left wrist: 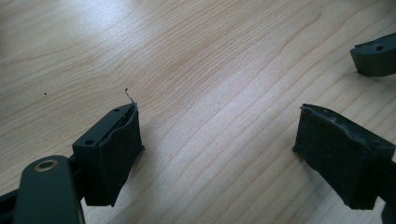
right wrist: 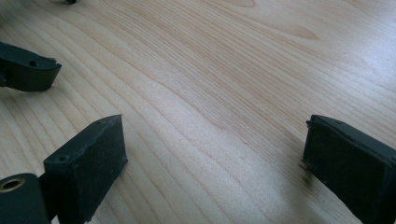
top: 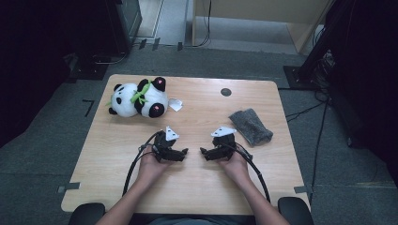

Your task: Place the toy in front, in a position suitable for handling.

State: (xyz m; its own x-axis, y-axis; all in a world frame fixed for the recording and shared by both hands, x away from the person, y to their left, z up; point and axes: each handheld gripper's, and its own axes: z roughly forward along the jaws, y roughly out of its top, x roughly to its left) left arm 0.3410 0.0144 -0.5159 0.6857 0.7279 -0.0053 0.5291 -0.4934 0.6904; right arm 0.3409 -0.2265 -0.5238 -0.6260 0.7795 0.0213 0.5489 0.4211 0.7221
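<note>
Forearms: cut off at the high view's bottom edge.
Left gripper (top: pixel 183 153): held low over the table (top: pixel 197 187), jaws spread, nothing between them.
Right gripper (top: pixel 204 153): tips facing the left's, jaws apart, bare wood between.
Grey cloth (top: pixel 251 125): just beyond the right gripper.
Panda toy (top: pixel 139 98): far-left corner, lying down.
White tag (top: pixel 176 104): beside the panda, print unreadable.

panda toy (top: pixel 139 98) far left on table (top: pixel 197 187), cloth (top: pixel 251 125) right, grippers side by side near front edge
</note>
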